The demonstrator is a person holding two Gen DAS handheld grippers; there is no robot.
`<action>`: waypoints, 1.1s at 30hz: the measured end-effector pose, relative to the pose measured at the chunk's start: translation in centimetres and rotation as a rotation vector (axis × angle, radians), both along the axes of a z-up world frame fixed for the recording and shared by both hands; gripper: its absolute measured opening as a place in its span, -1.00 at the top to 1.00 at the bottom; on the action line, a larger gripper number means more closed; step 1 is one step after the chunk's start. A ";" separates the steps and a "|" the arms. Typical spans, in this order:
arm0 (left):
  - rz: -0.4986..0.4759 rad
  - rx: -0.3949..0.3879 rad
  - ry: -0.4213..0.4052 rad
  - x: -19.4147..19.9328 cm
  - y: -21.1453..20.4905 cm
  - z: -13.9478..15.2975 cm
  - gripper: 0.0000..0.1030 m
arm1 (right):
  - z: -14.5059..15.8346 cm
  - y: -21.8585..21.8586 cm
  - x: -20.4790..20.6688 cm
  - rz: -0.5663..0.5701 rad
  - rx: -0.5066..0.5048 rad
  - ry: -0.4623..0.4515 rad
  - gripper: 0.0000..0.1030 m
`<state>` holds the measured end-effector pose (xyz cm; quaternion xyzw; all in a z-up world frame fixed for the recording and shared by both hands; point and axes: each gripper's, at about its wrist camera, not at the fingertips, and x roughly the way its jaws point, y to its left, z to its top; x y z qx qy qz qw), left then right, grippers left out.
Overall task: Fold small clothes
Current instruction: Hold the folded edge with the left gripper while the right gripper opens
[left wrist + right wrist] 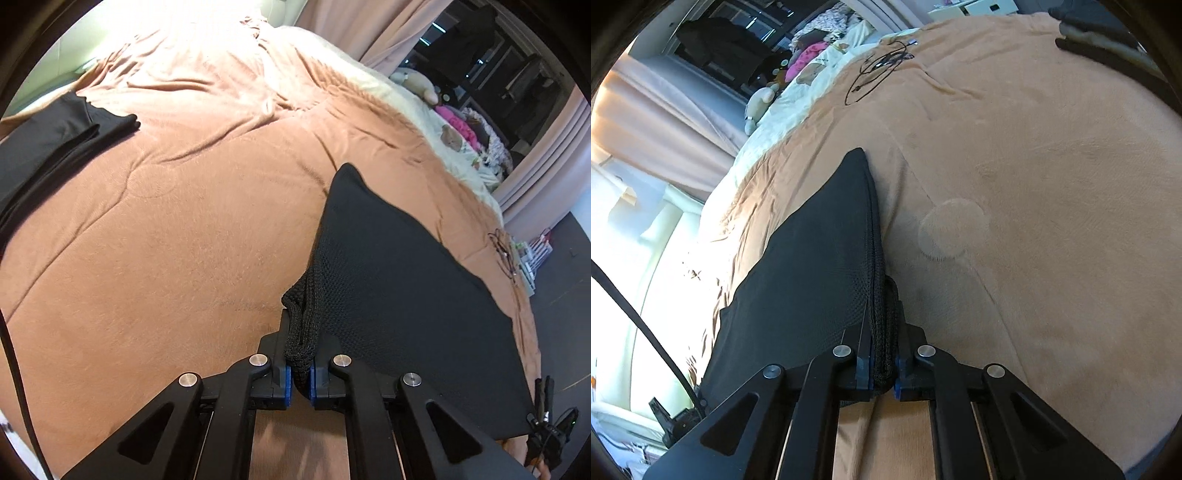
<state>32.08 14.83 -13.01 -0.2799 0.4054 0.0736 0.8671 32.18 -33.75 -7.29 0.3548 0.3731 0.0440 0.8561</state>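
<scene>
Garment pinched at both corners, ready for the fold

Garment [399, 280] is black mesh, lying on the brown bed [166, 229] with its near edge raised off the cover. Well left of the garment, at the bed's far side, lies a folded dark pile [48, 155]. Left gripper [300, 339] is clamped on the garment's bunched near-left corner. Right gripper [884, 343] is clamped on the garment's near-right corner, where several layers sit stacked between the pads. Beyond the garment to the right, a loose cable [879, 70] lies on the bed.

The step looks like carrying the near edge over to the far one. To do it well, I would raise both corners evenly, keep the edge taut between them, and lay it down square on the far edge before letting go, since mesh sags and slides.
</scene>
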 end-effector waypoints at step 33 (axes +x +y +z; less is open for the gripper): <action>-0.022 -0.323 -0.115 -13.7 3.4 -2.7 0.83 | 4.1 2.0 -10.6 -0.106 -0.361 0.077 0.82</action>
